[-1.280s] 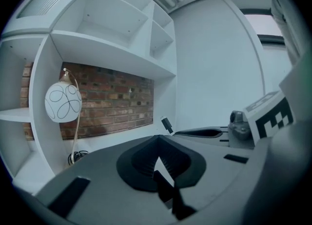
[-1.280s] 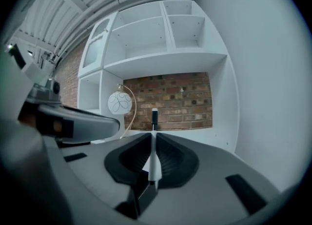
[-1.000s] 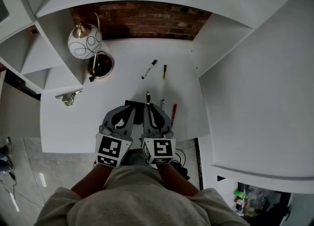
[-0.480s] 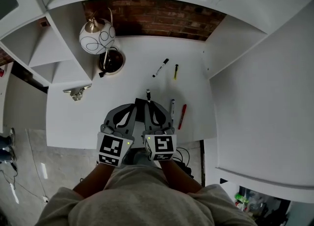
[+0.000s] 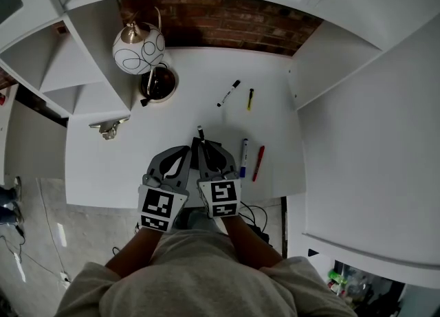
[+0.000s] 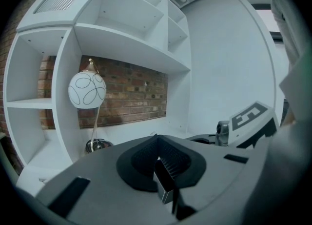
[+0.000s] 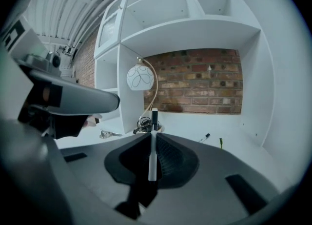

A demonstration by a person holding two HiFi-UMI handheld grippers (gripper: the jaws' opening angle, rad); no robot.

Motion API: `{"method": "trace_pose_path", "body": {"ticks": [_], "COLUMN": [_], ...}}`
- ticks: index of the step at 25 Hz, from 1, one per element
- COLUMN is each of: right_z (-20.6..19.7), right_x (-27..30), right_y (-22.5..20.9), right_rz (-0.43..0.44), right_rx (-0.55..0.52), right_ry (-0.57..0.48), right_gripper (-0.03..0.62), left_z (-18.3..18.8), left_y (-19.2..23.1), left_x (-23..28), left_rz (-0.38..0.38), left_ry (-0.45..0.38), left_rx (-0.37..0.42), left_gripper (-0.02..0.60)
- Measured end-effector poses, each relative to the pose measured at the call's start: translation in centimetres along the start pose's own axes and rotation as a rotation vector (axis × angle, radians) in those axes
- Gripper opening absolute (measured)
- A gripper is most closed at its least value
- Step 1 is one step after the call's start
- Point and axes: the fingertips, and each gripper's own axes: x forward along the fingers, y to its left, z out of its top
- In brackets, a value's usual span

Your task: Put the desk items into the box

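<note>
The right tool is pinched shut on a white marker with a black cap. Compared with a second ago it sits lower, and the marker's cap leans left, over the small black box. The left tool is clamped on that box's wall, hardly shifted. Right of the box, a blue-capped pen and a red pen now show fully on the white bench.

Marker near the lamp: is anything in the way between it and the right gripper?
No, only bare desk lies between that far marker and the right gripper. But that gripper is full: it is shut on a white marker.
</note>
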Motion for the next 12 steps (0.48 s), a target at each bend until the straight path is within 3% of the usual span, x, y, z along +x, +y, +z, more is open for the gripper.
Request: {"method": "trace_pose_path", "body": {"ticks": [12], "right_z": [-3.6], "right_x": [1.9], "right_y": [0.9], "right_rz": [0.068], "right_rx": [-0.065], "right_ry": [0.39], "right_gripper": [0.048], "left_z": [-1.1], "left_y": [1.4], "left_x": [0.2], "left_rz": [0.029], "left_ry": [0.024], "left_rx": [-0.016], "left_gripper": [0.005]}}
